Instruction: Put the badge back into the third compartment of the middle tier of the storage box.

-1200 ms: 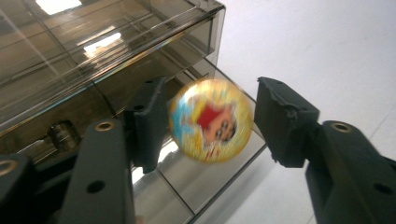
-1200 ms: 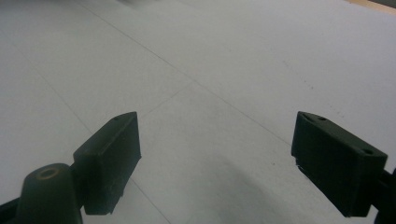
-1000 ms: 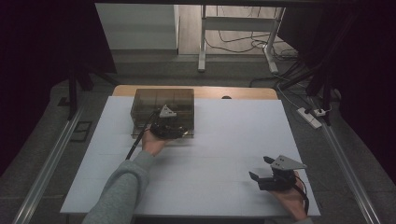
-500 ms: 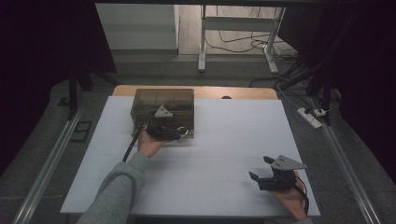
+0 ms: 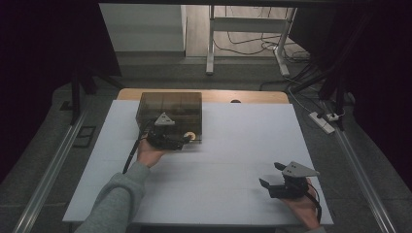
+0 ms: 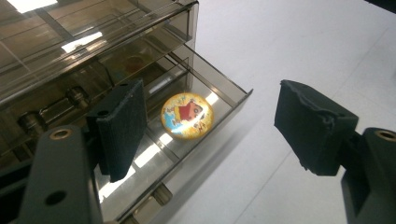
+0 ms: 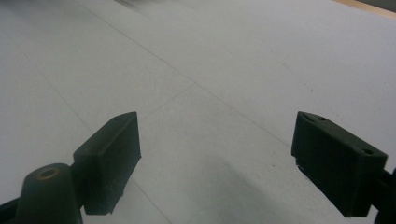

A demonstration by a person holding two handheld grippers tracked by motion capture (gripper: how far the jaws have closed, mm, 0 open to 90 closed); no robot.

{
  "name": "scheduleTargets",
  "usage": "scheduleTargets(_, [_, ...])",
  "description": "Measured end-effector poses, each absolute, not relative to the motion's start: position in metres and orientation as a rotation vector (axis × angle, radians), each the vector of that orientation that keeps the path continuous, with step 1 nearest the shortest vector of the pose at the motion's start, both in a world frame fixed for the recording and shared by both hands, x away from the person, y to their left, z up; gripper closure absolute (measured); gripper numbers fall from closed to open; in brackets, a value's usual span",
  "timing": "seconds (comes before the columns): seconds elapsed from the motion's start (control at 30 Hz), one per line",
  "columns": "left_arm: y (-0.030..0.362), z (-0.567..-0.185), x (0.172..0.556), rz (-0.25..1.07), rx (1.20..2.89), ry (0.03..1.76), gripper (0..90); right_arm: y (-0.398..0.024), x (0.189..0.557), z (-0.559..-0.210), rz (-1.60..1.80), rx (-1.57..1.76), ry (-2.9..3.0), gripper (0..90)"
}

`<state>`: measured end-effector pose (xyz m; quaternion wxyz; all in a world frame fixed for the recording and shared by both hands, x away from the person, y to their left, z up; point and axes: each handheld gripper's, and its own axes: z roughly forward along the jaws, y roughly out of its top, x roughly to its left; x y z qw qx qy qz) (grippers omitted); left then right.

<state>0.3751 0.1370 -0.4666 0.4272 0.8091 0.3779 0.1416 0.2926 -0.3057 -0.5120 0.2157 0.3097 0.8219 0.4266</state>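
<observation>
Since a second ago your left gripper (image 5: 184, 140) has drawn back toward you and a little to the left, and the drawer (image 6: 205, 126) of the smoked plastic box (image 5: 170, 104) now stands pulled out at the box's near right corner; your right gripper (image 5: 272, 177) has stayed where it was at the near right of the table (image 5: 228, 189).

Your left gripper sits just in front of the box, its jaws spread wide and holding nothing. In the left gripper view, one jaw hangs over the open drawer and the other over bare table beside it. A round yellow badge (image 6: 187, 115) with a cartoon figure lies flat on the drawer floor, between the jaws in that view but touched by neither. In the high view the same disc (image 5: 190, 136) shows as a pale spot just past your gripper.

Your right gripper rests low over the white surface, well apart from the box, its jaws also wide apart and empty.
</observation>
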Motion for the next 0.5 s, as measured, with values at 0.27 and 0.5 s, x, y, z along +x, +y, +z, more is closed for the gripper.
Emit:
scheduleTargets(0.27, [0.147,-0.464,0.358,0.351,2.024,0.922,24.8,-0.306,0.292,-0.512,1.183,0.857,2.276,15.2])
scheduleTargets(0.5, [0.160,-0.462,0.339,0.332,2.013,0.919,24.5,-0.306,0.292,-0.512,1.178,0.855,2.277,15.2])
